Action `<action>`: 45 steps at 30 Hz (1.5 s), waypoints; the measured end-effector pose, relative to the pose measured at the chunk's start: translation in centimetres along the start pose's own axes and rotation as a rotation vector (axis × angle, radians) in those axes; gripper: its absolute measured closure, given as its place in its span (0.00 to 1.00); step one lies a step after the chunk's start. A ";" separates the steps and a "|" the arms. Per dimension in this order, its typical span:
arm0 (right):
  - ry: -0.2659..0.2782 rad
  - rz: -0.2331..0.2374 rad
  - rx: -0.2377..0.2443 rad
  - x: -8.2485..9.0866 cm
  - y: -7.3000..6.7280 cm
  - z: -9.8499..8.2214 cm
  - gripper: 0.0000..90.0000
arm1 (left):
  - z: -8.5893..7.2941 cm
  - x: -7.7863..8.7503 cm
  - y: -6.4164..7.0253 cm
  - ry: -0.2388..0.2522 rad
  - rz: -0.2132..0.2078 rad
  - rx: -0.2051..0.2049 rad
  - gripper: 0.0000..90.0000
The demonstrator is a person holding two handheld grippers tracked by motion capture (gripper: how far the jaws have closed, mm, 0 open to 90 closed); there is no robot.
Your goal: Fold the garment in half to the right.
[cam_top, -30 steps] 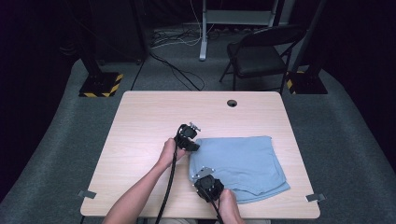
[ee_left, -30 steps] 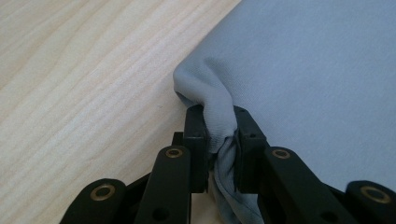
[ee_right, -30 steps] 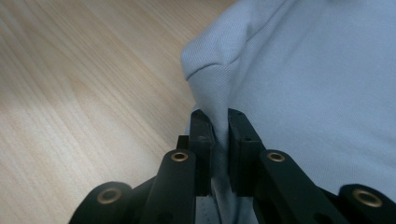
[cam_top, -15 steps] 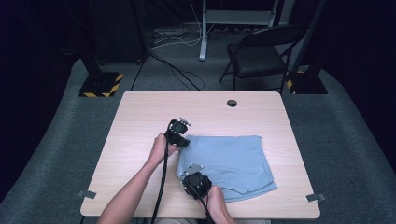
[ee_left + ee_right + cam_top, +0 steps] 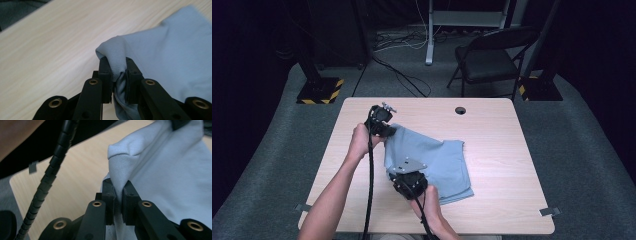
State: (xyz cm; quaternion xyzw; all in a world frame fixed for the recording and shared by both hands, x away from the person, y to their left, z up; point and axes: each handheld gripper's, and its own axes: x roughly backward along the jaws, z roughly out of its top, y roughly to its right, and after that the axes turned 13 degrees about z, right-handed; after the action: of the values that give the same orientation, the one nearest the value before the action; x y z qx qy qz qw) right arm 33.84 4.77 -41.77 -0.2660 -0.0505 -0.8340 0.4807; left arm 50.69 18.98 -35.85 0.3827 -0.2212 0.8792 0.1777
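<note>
Hanging between the two pinches, the blue cloth trails toward the lower right of the table, its left edge clamped by the left gripper at upper left and the right gripper just below.

We saw a folding chair at one o'clock beyond the wooden table. Floor cables ran at twelve o'clock, and a striped stand base sat at ten.
</note>
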 end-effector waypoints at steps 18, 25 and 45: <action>-0.015 -0.301 -0.177 7.4 4.3 -6.6 0.91 | 4.0 -6.7 11.0 0.054 -0.262 0.054 0.87; -0.107 -0.378 -0.208 6.8 5.2 -8.6 0.91 | 3.3 -8.9 12.9 0.049 -0.304 0.035 0.87; -0.268 -0.355 -0.267 4.7 8.3 -10.7 0.90 | 1.1 -13.0 15.2 -0.036 -0.207 0.025 0.86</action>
State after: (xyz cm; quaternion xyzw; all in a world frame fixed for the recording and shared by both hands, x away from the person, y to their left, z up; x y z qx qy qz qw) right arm 34.58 -6.93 -50.03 -0.4220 -0.0491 -0.8620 0.2764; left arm 52.43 3.81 -48.77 0.4214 -0.1727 0.8518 0.2589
